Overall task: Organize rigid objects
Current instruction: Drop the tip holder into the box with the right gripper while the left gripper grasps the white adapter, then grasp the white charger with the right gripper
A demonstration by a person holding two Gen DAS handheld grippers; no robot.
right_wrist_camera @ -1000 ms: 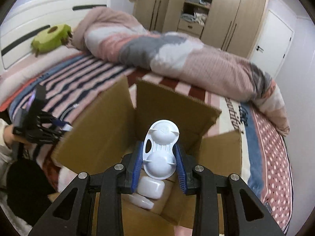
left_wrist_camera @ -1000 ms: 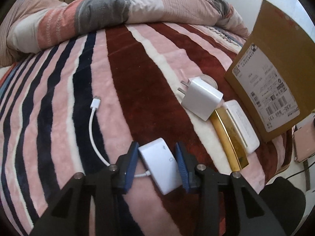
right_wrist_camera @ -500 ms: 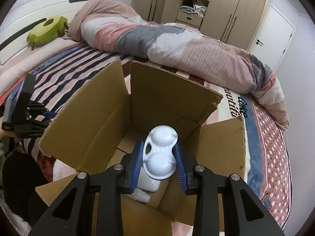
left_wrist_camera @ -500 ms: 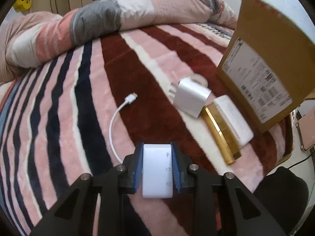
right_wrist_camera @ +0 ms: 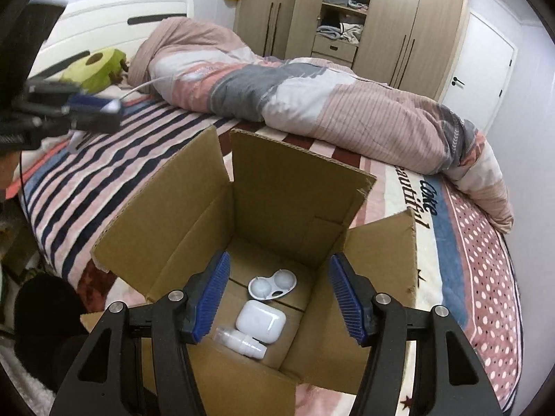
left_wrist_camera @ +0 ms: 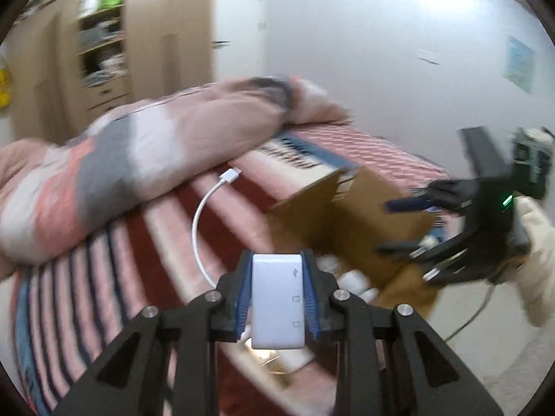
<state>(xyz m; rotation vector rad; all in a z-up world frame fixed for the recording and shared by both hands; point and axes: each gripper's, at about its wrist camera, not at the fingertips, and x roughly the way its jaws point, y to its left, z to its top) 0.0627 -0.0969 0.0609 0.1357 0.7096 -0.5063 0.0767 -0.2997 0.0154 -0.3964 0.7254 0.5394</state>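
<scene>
White plastic adapter [left_wrist_camera: 278, 300] sits clamped between the fingers of the left tool [left_wrist_camera: 277, 298], its cable [left_wrist_camera: 199, 222] looping ahead. The right tool [right_wrist_camera: 277, 300] is spread wide, released, above the cardboard box [right_wrist_camera: 277, 187]; below it lie a contact-lens case [right_wrist_camera: 272, 284], earbud case [right_wrist_camera: 261, 320] and small bottle [right_wrist_camera: 241, 341].

Right gripper [right_wrist_camera: 279, 293] released case [right_wrist_camera: 272, 285] into box [right_wrist_camera: 194, 187]; adapter [left_wrist_camera: 276, 300] apparently lifted.
</scene>
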